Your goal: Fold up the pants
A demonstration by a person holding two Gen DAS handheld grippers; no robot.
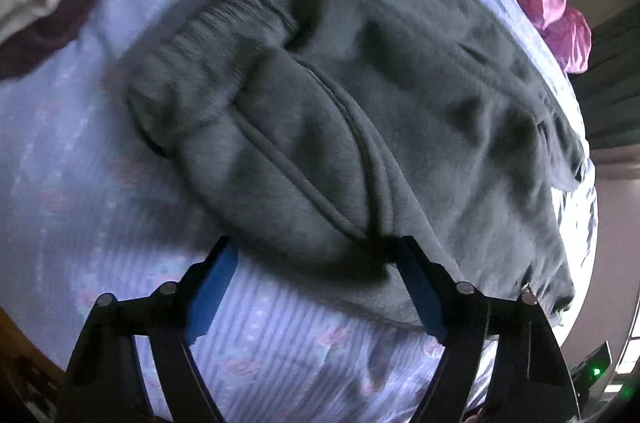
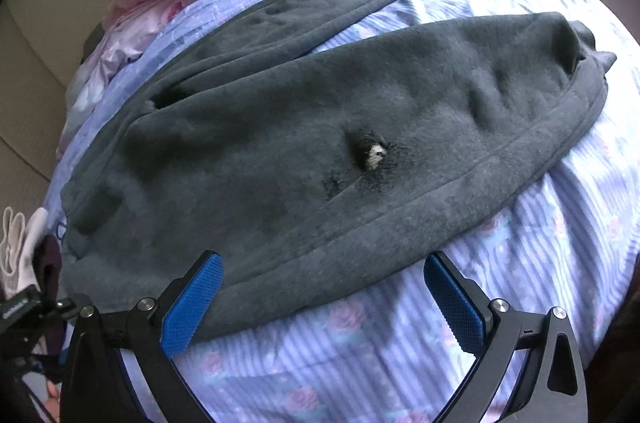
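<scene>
1. Pants (image 2: 304, 143), grey fleece, spread flat across floral bed sheet (image 2: 520, 263), legs apart, ready for folding.
2. Left hand-held gripper (image 1: 316, 251): jaws wide, straddling crotch seam edge.
3. Right hand-held gripper (image 2: 324, 263): jaws wide, poised at near leg hem side, nothing gripped.

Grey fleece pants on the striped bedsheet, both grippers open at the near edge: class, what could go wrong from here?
1. The pants are thick; the open right gripper might pinch only the top layer.
2. The legs lie splayed apart, so a fold could come out crooked.
3. The left gripper could catch the bedsheet underneath.
</scene>
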